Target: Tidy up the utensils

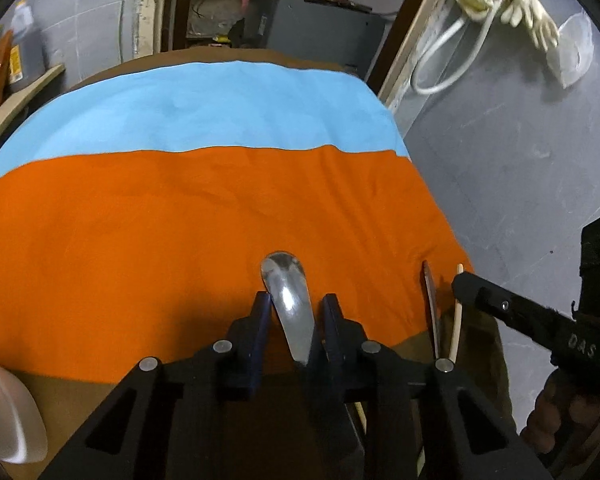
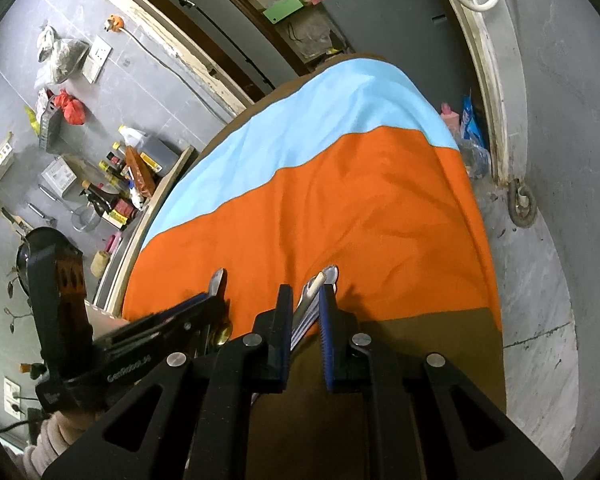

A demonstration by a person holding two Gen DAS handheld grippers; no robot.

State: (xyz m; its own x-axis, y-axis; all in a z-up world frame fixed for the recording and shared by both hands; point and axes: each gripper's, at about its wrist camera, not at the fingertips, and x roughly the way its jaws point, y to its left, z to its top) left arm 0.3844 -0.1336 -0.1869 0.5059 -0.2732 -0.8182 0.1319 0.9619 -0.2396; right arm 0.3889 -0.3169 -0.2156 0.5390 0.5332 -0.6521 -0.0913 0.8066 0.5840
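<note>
Left fingers point(image 1: 262, 312) spread fairly wide, either side of a metal spoon point(image 1: 288, 300); no pad contact visible, bowl end poking out past the tips. Right fingers point(image 2: 326, 320) parted too, a bundle of utensils point(image 2: 310, 308) slanting up between them, against or close to the right-hand pad; grip or mere touch cannot tell. Left gripper point(image 1: 296, 300) and right gripper point(image 2: 306, 292) side by side over the near edge of the orange cloth point(image 1: 180, 220). Just right of left fingers: a dark flat handle point(image 1: 430, 300) and a pale wooden stick point(image 1: 457, 312), upright, close together. Left of right fingers: a second spoon tip point(image 2: 217, 280) above the other tool's arm. Beyond the tips: orange cloth, then blue cloth point(image 1: 204, 116). Farther off: grey wall, rubber gloves point(image 1: 520, 8) hanging at right.
</note>
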